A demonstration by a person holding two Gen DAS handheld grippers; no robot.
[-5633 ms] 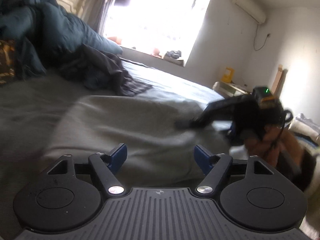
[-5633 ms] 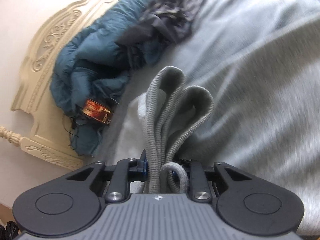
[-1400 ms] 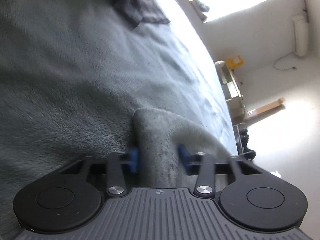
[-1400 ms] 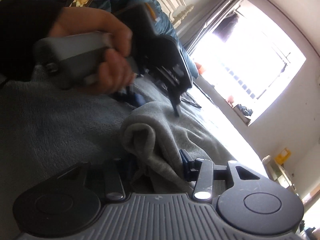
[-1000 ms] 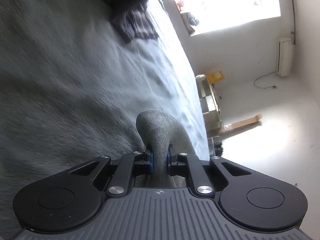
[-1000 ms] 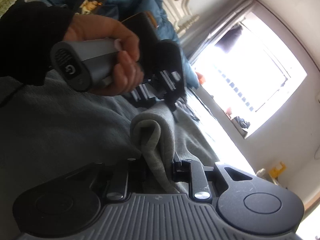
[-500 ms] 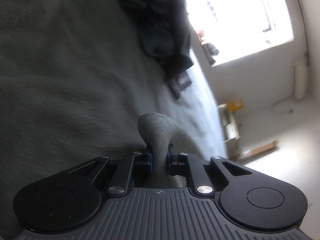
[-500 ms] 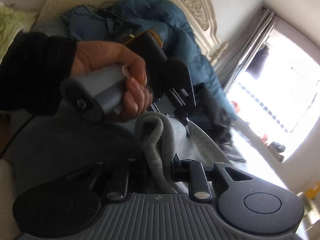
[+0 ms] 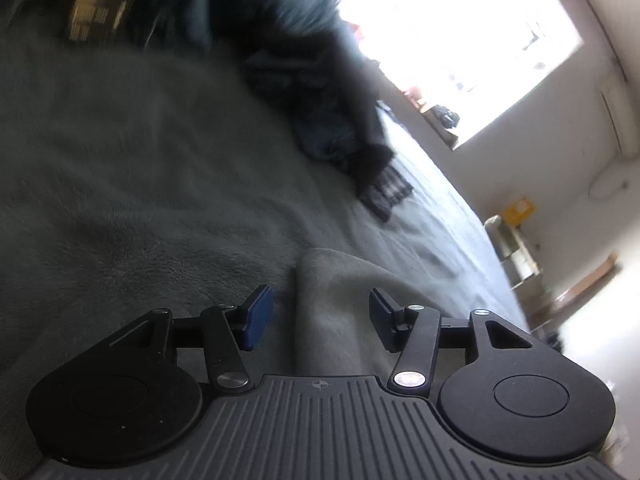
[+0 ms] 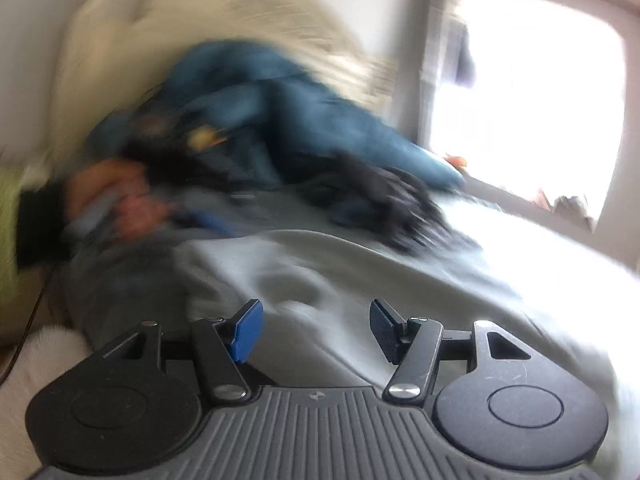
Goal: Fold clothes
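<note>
From the left wrist camera I see my left gripper (image 9: 320,316) with its blue pads (image 9: 256,316) spread and its jaws opening. A rounded fold of the grey garment (image 9: 332,304) lies between them, nearer the right pad, but neither pad presses on it, so I am holding nothing here. The fold rests on the grey fleece blanket (image 9: 140,184) that spreads out ahead and to the left of the gripper. Farther ahead, past the fold, a heap of dark clothes (image 9: 340,120) lies on the blanket, ending in a checked edge. Beyond that heap and off to the right is a bright window (image 9: 460,40), with a yellow box (image 9: 520,210) lower on the right by the wall.

From the right wrist camera, which is badly blurred, I see my right gripper (image 10: 316,330) with its jaws also opening and its blue pads (image 10: 248,330) well apart. The pale grey garment (image 10: 320,280) lies rumpled on the bed just ahead of and beneath the fingers; no cloth is pinched between them. Ahead and to the left, my left hand (image 10: 120,204), in a dark sleeve, is a smear at the garment's far edge. Behind it sits a teal duvet (image 10: 280,120) against a cream headboard (image 10: 160,40), with the dark clothes (image 10: 392,208) ahead and to the right.
</note>
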